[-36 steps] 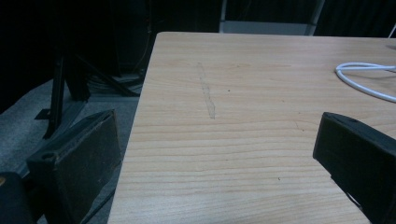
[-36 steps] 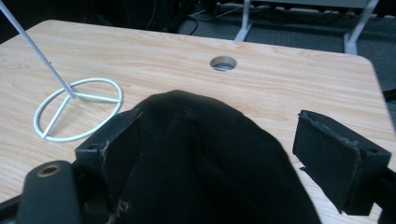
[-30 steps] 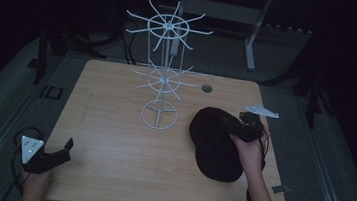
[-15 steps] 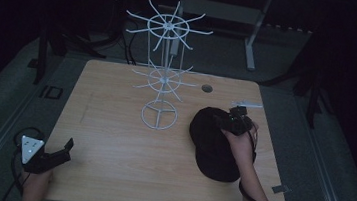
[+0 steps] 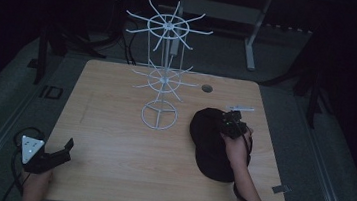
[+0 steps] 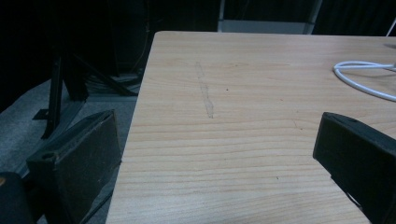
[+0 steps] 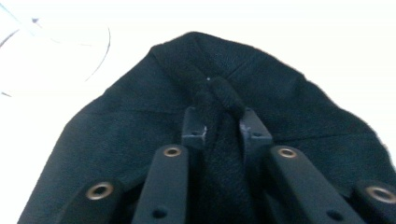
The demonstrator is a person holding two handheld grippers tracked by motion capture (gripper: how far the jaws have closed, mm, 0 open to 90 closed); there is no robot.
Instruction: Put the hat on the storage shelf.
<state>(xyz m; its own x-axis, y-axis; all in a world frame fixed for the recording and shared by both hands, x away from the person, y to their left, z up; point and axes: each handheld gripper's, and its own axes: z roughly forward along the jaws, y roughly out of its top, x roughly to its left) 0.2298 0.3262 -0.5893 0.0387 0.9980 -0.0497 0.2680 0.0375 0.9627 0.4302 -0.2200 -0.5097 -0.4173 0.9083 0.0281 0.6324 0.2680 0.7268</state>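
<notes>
Right gripper view: my right gripper (image 7: 218,122), jaws just closing, pinches the black cap's (image 7: 154,116) crown fold; thin fabric could slip free on lifting.

The left gripper (image 5: 55,152) is held low at the near left table corner, its jaws spread wide. The right gripper (image 7: 218,122) is angled downward, and its jaws have just been closed on a fold of a black fabric cap (image 7: 140,116).

hidden: table (image 7: 327,37) washed out white | cut off: black cap (image 7: 289,107) lower part
</notes>
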